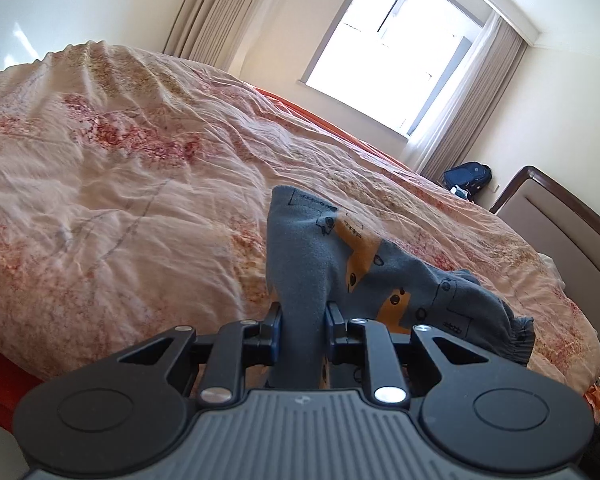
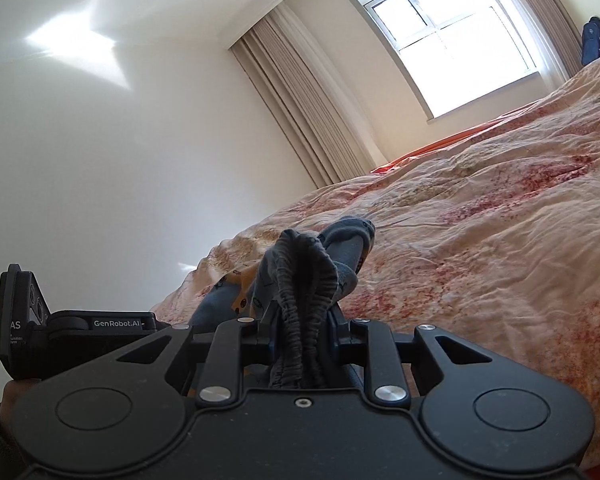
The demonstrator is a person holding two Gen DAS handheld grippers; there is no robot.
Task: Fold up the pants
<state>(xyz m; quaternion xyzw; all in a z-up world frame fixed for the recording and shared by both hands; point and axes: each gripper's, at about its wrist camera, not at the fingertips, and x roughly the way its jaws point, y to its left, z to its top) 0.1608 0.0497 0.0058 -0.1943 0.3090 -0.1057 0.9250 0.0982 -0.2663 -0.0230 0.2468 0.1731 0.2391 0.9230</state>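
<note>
Blue-grey pants (image 1: 324, 264) hang pinched between my left gripper (image 1: 303, 320) and right gripper (image 2: 302, 316), jaws clamping leg and waistband to spread them over the bed (image 1: 120, 184).

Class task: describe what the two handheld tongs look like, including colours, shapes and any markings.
Both tongs are matte black, with two round discs at the base and angled linkage bars joined by silver pins. The left tongs have a ribbed grey top plate and blue finger pads. The right tongs have a plain black plate with one screw. In the right wrist view, the left unit's side reads "GenRobot.AI".
</note>
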